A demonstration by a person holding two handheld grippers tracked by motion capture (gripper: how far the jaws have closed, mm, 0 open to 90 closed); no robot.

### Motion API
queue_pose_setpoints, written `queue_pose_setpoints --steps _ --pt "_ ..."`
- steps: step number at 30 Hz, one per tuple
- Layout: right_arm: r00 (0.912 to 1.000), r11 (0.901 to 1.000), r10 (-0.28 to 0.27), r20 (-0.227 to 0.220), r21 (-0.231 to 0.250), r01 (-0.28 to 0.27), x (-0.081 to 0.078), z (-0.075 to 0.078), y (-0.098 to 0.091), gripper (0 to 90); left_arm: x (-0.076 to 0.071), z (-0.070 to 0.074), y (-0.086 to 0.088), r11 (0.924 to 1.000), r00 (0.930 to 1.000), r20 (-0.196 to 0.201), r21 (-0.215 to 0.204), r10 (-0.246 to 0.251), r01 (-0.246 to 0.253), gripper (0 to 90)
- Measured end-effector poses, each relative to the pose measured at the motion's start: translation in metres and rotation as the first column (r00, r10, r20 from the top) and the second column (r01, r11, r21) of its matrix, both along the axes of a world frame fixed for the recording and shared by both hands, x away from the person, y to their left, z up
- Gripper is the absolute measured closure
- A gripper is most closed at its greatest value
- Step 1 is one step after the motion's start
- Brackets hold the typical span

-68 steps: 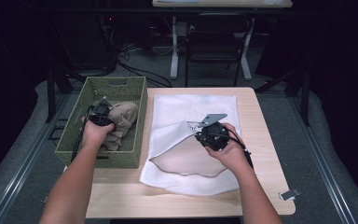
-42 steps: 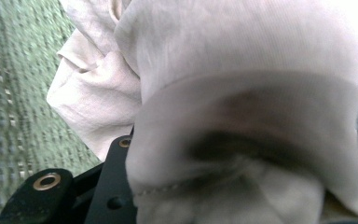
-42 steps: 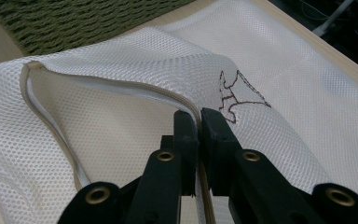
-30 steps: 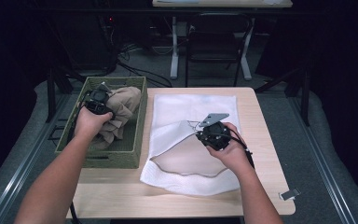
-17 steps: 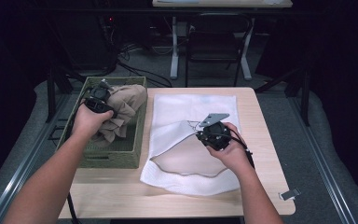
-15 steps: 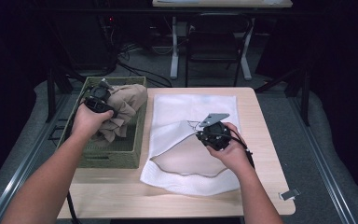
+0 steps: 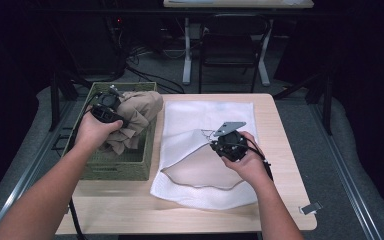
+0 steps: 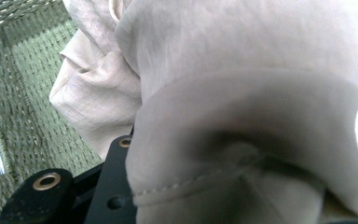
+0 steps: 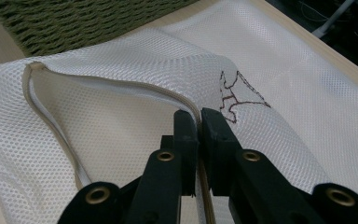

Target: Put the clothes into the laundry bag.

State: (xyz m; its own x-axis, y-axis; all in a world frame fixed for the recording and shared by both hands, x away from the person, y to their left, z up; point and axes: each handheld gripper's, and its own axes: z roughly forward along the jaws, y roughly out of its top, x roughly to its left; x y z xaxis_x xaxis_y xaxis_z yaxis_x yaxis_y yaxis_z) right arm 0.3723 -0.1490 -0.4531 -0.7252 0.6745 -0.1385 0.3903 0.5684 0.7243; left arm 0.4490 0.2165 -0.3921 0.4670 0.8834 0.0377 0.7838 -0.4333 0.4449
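Beige cloth (image 7: 136, 116) hangs bunched from your left gripper (image 7: 111, 106), whose fingers are clenched on a fold of it, above the green woven basket (image 7: 125, 167) at the tabletop's (image 7: 130, 210) nine o'clock side. Your right gripper (image 9: 199, 122) pinches the zip edge of the white mesh bag (image 7: 202, 187), holding its mouth up. That opening lies toward four o'clock from the cloth, so your left hand has to carry it across and down into the gap.
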Motion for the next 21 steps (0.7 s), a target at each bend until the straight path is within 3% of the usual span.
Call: queue_pose_setpoints --steps 9,21 --pt "1.0000 1.0000 0.000 0.000 -0.005 0.000 0.000 0.000 0.001 84.5 -0.014 0.004 -0.006 0.9989 0.9991 0.008 -0.020 -0.042 0.042 64.8" --pt "0.9994 0.9993 0.033 -0.003 -0.017 -0.033 -0.001 -0.004 0.007 82.6 -0.020 0.006 -0.012 0.9974 0.9975 0.018 -0.022 -0.068 0.069 64.8"
